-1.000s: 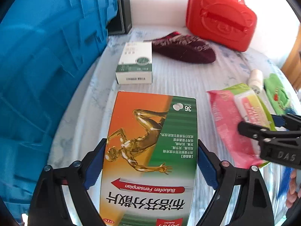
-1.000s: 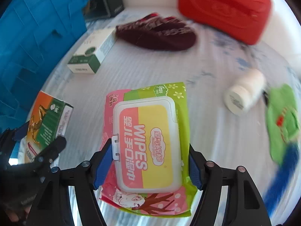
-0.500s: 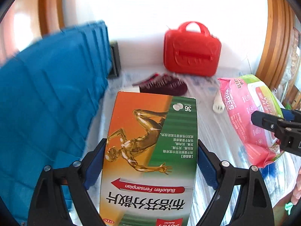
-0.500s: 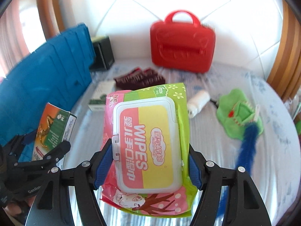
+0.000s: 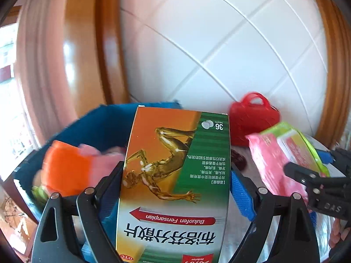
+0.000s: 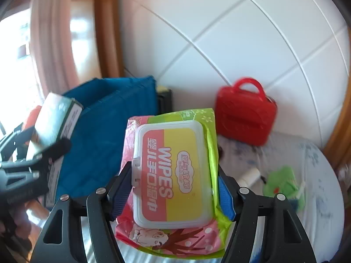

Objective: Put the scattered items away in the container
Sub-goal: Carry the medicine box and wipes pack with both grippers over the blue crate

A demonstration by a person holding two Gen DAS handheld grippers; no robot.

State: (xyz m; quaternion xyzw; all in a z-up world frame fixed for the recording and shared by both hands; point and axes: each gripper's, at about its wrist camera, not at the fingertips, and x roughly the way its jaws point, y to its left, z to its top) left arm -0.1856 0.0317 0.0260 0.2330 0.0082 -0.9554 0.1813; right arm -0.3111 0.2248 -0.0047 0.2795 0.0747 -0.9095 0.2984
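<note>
My left gripper (image 5: 176, 182) is shut on an orange and green medicine box (image 5: 175, 175) and holds it above the open top of the blue container (image 5: 96, 125). Orange and pink items (image 5: 72, 166) lie inside the container. My right gripper (image 6: 173, 186) is shut on a pack of wipes (image 6: 173, 175) and holds it in the air to the right of the blue container (image 6: 114, 118). The wipes (image 5: 283, 160) and the right gripper show at the right of the left wrist view. The medicine box (image 6: 54, 122) shows at the left of the right wrist view.
A red case (image 6: 245, 114) stands against the white tiled wall. A white bottle (image 6: 250, 175) and a green pouch (image 6: 283, 184) lie on the white cloth surface (image 6: 318, 175). A dark sock (image 5: 238, 160) lies near the case. Wooden frames stand at both sides.
Both grippers have risen with their loads. The left gripper has moved left over the blue container, whose inside now shows. The right gripper has lifted the wipes well above the surface.
</note>
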